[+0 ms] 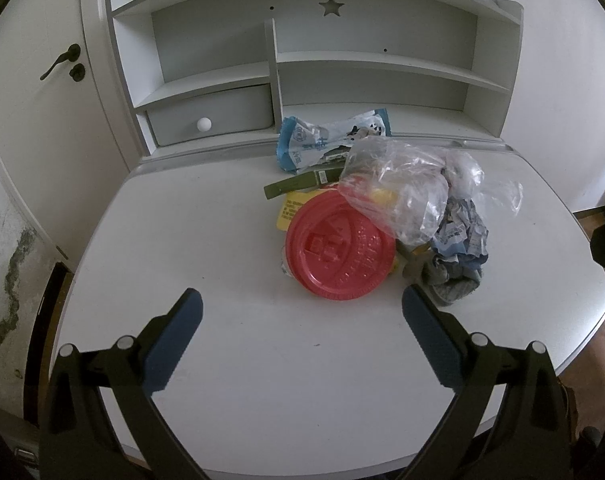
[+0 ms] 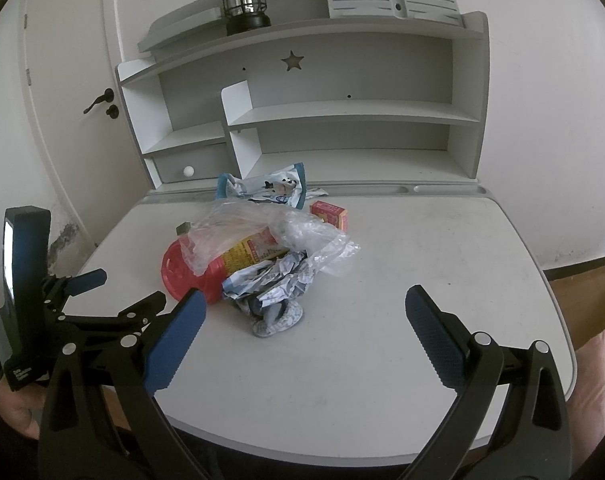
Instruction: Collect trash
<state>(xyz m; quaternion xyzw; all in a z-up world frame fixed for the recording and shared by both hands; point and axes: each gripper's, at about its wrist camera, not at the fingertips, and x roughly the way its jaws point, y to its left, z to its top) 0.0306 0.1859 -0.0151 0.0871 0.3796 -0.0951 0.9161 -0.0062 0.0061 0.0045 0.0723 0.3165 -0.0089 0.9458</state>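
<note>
Nearest my cameras, both tools hung over the bare front of the white desk (image 1: pixel 230 360) with nothing between their blue pads. My left gripper (image 1: pixel 302 308) had its fingers spread wide apart, and my right gripper (image 2: pixel 305 304) was spread just as wide. From the right wrist view I could also see the left gripper off to the side, low over the desk's left edge, with a hand (image 2: pixel 16 412) beneath it.

Just beyond the fingertips lay the trash, heaped together near the middle of the desk. Closest to me was a grey-white sock (image 2: pixel 278 320), touching a wad of crumpled printed paper (image 2: pixel 274 280). Beside them a yellow canister lay on its side, its red lid (image 1: pixel 340 246) facing my left camera. A clear plastic bag (image 1: pixel 402 188) was draped over the canister and the paper. A dark green strip of packaging (image 1: pixel 298 185) poked out from under the bag.

Farther back sat a small red and yellow box (image 2: pixel 329 215), then a blue and white snack wrapper (image 1: pixel 326 136) at the foot of the shelf unit (image 1: pixel 382 60). A drawer with a white knob (image 1: pixel 204 124) sat at the shelf's lower left. On top stood a black lantern (image 2: pixel 244 0), and a door with a dark handle (image 1: pixel 60 62) was off to the left.
</note>
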